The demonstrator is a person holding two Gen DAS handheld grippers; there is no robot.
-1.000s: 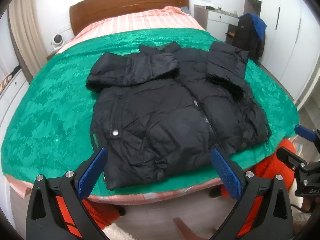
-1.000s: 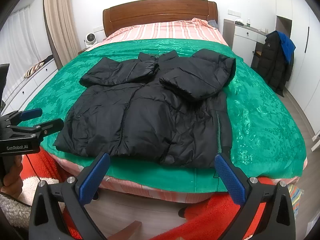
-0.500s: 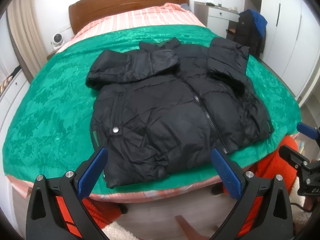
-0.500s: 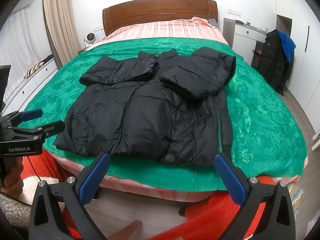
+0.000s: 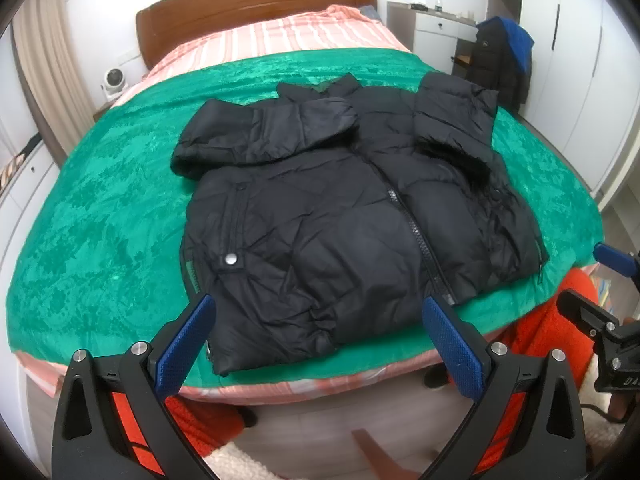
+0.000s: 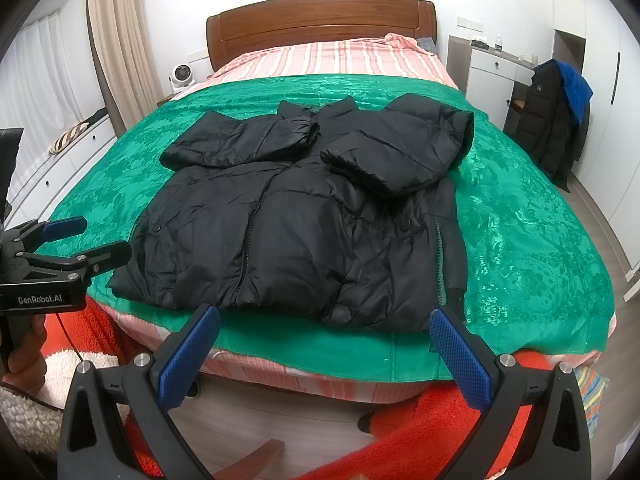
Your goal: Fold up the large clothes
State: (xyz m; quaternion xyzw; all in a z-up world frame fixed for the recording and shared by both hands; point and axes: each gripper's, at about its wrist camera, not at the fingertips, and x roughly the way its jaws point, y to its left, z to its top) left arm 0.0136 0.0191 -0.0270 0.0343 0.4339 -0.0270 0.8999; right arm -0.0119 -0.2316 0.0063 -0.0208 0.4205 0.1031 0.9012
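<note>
A black puffer jacket [image 5: 344,216] lies zipped, front up, on the green bedspread [image 5: 100,208], with both sleeves folded across its chest. It also shows in the right wrist view [image 6: 304,224]. My left gripper [image 5: 316,336] is open and empty, held off the foot of the bed just short of the jacket's hem. My right gripper [image 6: 324,344] is open and empty, also short of the hem. Each gripper shows at the edge of the other's view: the right gripper [image 5: 600,280] and the left gripper [image 6: 84,236].
The bed has a wooden headboard [image 6: 320,20] and striped pink sheet [image 6: 340,60]. A dark coat [image 6: 556,120] hangs on a chair by a white desk at the right. White drawers [image 6: 52,160] run along the left. My red fleece sleeves [image 6: 460,432] are below.
Both grippers have moved slightly toward the bed and a little higher. The jacket has not moved. Both grippers stay open.
</note>
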